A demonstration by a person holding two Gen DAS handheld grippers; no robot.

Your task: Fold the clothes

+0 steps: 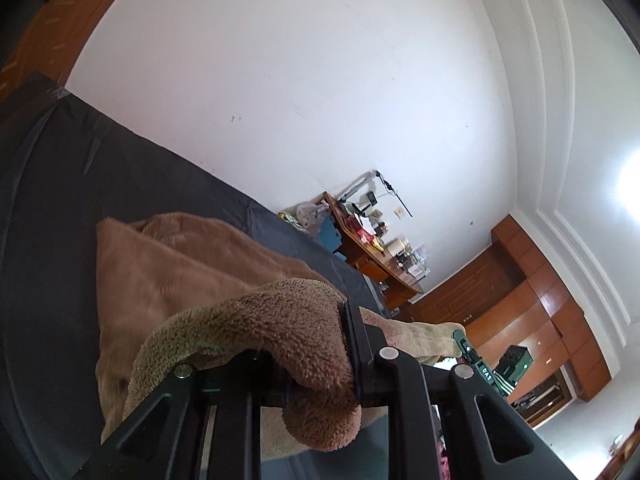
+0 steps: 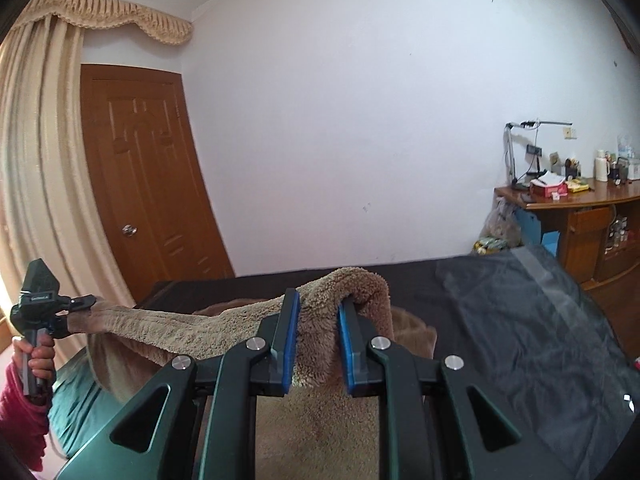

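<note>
above a dark bedspread (image 2: 520,320), the right gripper (image 2: 318,340) and left gripper (image 2: 82,305) each clamped an end of a fleecy brown garment (image 2: 208,328), held taut between them over the bed.

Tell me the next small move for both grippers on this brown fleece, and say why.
Probably carry both grippers forward together and lower the held edge onto the rest of the fleece. The left gripper and right gripper each pinch the brown fleece garment, its edge stretched between them above the dark bed cover, with the remainder bunched below.
</note>
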